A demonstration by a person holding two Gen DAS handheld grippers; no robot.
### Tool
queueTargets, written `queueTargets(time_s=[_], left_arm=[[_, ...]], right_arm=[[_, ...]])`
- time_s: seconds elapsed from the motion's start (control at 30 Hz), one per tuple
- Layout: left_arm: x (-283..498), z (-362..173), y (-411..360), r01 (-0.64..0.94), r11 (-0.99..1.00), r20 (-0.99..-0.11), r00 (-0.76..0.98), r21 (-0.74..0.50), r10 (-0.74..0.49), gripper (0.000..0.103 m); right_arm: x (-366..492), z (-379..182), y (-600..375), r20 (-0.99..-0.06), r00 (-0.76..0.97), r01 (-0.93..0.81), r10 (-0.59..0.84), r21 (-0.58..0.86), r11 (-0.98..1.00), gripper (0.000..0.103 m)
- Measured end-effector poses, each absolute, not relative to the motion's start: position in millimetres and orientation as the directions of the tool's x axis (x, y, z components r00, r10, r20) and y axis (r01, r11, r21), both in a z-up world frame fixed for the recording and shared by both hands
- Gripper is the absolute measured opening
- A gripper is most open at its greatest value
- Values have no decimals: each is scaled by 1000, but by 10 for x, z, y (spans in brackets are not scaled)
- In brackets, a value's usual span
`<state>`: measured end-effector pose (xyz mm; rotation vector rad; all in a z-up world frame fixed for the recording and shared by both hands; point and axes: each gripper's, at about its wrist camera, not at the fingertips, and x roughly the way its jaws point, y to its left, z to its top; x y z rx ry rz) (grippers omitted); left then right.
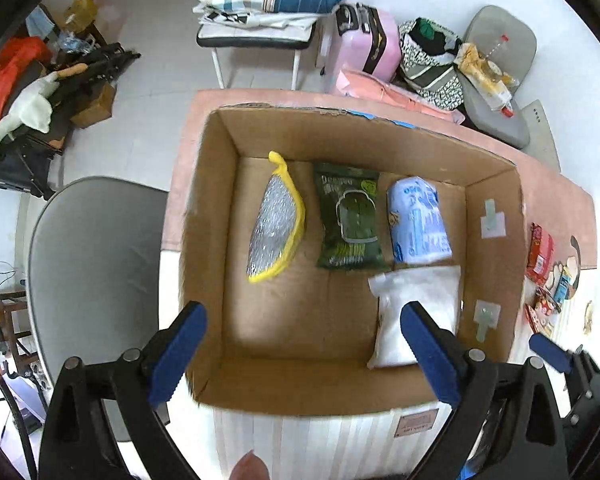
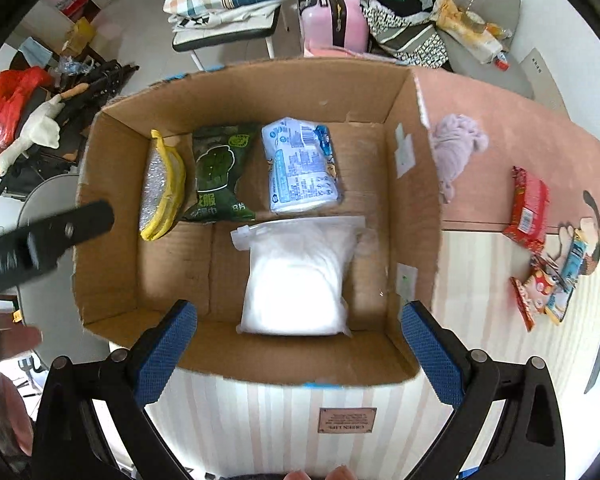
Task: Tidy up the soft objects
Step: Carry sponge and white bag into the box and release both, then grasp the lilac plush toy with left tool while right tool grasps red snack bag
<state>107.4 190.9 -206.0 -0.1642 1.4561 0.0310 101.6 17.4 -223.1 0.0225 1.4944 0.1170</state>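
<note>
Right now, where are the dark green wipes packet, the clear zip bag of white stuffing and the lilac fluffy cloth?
dark green wipes packet (image 2: 216, 176), right wrist view, printed front.
clear zip bag of white stuffing (image 2: 296, 276), right wrist view, bulging middle.
lilac fluffy cloth (image 2: 456, 148), right wrist view, bunched centre.

The black-and-blue right gripper is cut by the frame edge, and the clear white-filled bag sits partly behind a blue finger pad.

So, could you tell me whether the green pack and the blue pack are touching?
Apart: the right wrist view shows bare cardboard between the green pack and the blue pack.
</note>
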Motion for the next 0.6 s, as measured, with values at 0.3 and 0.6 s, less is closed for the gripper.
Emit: queueTargets(time_s=[0.3, 0.6], left_arm=[[521, -1690, 1792, -116, 990, -977, 207, -77, -52, 102], [132, -1407, 1675, -140, 988, -966, 257, -57, -19, 102]], right_arm=[[599, -1729, -45, -978, 178, -80, 106, 93, 992, 103], [292, -1445, -192, -965, 218, -109, 145, 124, 986, 103]])
